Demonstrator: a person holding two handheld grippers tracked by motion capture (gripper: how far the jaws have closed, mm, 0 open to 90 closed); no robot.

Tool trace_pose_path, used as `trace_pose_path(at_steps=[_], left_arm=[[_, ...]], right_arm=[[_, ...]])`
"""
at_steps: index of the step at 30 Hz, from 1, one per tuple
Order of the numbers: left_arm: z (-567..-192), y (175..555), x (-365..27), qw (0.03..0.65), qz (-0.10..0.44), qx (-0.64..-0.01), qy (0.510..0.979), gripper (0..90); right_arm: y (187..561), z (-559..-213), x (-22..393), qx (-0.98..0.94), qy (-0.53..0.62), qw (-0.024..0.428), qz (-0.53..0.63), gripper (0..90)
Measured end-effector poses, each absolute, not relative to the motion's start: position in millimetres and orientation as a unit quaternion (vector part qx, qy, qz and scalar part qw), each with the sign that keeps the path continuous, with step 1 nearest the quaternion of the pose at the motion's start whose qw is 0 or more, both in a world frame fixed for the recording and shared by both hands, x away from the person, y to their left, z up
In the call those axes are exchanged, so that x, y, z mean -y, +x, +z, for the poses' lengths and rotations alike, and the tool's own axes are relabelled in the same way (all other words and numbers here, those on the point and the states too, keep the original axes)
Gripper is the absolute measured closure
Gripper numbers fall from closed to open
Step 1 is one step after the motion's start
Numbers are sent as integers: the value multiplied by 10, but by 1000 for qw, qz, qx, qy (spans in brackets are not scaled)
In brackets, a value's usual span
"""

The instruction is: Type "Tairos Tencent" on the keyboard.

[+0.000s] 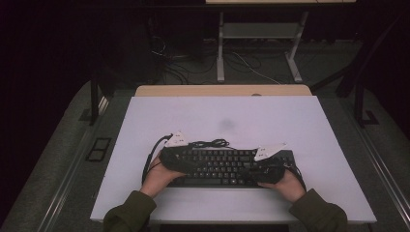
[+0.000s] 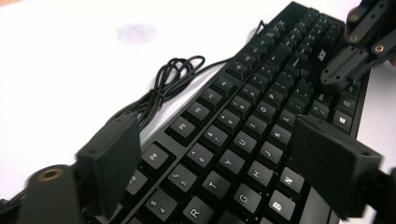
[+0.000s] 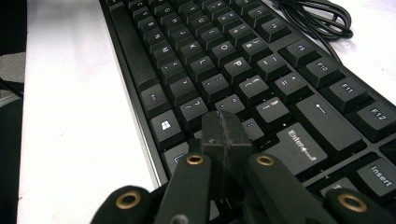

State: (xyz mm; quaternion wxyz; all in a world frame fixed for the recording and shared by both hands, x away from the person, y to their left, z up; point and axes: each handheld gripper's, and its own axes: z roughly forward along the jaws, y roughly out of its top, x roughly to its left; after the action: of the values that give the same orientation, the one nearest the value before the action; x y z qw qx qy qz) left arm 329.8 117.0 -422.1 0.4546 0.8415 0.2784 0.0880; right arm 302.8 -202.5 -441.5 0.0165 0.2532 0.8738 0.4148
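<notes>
A black keyboard [image 1: 227, 166] lies on the white table top [image 1: 222, 116] near the front edge, its cable [image 1: 210, 143] bunched behind it. My left gripper [image 1: 169, 159] hovers over the keyboard's left end. In the left gripper view its jaws stand wide apart [image 2: 219, 168] above the letter keys [image 2: 243, 121], one toward the function row and one toward the space bar, and nothing is pinched. My right gripper [image 1: 263, 171] is at the right end. Its jaws are shut together [image 3: 224, 135], with the tip just over the keys beside Enter [image 3: 299, 144]. That shut tip [image 2: 345, 70] also appears in the left gripper view.
The coiled cable [image 2: 173, 79] lies on the table just past the keyboard's far edge. A faint grey smudge [image 1: 226, 124] marks the table's middle. Beyond the table stand a desk frame [image 1: 261, 43] and loose floor cables.
</notes>
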Motion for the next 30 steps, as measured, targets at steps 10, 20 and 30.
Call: trace_pose_path(at_steps=[10, 20, 30], left_arm=[[-4257, 3308, -1226, 452, 67, -279, 844, 581], [-4273, 3311, -1212, 432, 51, -278, 856, 836], [-4306, 3323, -1188, 414, 49, -281, 864, 890]], right_arm=[[3028, -4418, 2028, -873, 253, 16, 416, 892], [3028, -4420, 2029, -873, 253, 15, 416, 892], [3030, -4421, 2031, -873, 253, 15, 417, 892]])
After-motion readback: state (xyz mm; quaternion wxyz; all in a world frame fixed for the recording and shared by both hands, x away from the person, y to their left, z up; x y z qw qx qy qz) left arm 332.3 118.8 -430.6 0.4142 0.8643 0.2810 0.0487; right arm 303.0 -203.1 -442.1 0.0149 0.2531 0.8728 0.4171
